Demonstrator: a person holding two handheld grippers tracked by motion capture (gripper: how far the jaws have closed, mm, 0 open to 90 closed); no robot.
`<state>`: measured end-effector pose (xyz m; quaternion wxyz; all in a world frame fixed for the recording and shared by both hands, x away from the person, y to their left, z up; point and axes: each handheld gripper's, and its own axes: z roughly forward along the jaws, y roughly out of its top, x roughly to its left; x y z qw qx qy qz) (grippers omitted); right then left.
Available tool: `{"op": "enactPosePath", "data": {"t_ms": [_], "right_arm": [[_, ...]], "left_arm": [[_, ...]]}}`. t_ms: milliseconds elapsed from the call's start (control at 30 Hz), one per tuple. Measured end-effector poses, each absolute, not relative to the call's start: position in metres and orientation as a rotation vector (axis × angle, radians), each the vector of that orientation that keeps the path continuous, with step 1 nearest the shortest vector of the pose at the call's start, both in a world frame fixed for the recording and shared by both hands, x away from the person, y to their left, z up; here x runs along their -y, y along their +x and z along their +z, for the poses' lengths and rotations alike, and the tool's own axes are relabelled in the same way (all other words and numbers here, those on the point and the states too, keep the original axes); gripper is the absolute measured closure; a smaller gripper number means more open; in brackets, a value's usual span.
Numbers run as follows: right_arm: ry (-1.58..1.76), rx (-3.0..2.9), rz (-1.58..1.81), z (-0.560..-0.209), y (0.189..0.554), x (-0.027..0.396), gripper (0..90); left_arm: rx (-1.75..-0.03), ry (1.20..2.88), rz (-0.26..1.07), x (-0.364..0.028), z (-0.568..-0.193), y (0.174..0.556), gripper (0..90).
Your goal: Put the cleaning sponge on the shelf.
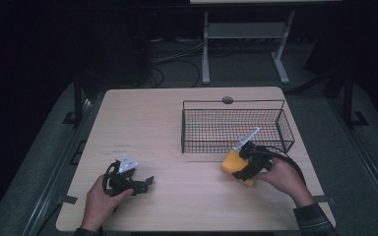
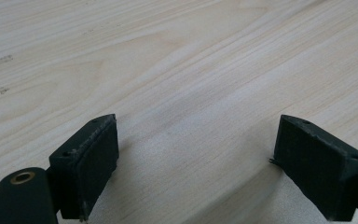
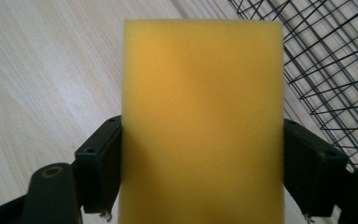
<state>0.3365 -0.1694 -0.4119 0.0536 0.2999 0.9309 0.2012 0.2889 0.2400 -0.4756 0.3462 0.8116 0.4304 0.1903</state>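
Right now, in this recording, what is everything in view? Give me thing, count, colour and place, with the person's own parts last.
sponge: 1, yellow, near the table's right front, just in front of the basket, between the right jaws
wire basket: 1, black, right rear part of the table, nothing visible in it
table: 1, light wood, centre of the high view
metal frame legs: 2, light grey, on the floor beyond the table
cables: several, dark and light, on the floor beyond the table
left hand-held gripper: 1, black, front left, jaws apart over bare wood
right hand-held gripper: 1, black, front right, closed on the sponge
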Motion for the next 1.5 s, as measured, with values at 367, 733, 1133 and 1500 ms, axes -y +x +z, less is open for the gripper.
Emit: {"op": "enactPosePath", "data": {"t_ms": [367, 733, 1133, 1500], "right_arm": [[0.948, -2.804, 0.661, -0.395, 0.332, 0.178, 23.2], [0.983, -2.774, 0.691, -0.376, 0.332, 0.189, 23.3], [1.03, -2.723, 0.697, -0.359, 0.342, 0.202, 23.3], [1.098, -2.665, 0.715, -0.346, 0.358, 0.214, 23.3]], "left_arm": [[-1.117, 2.106, 0.494, -0.24, -0.476, 0.289, 13.1], [-1.117, 2.104, 0.494, -0.24, -0.476, 0.289, 13.1], [-1.118, 2.104, 0.494, -0.24, -0.476, 0.289, 13.1], [-1.119, 2.105, 0.493, -0.24, -0.476, 0.289, 13.1]]}}
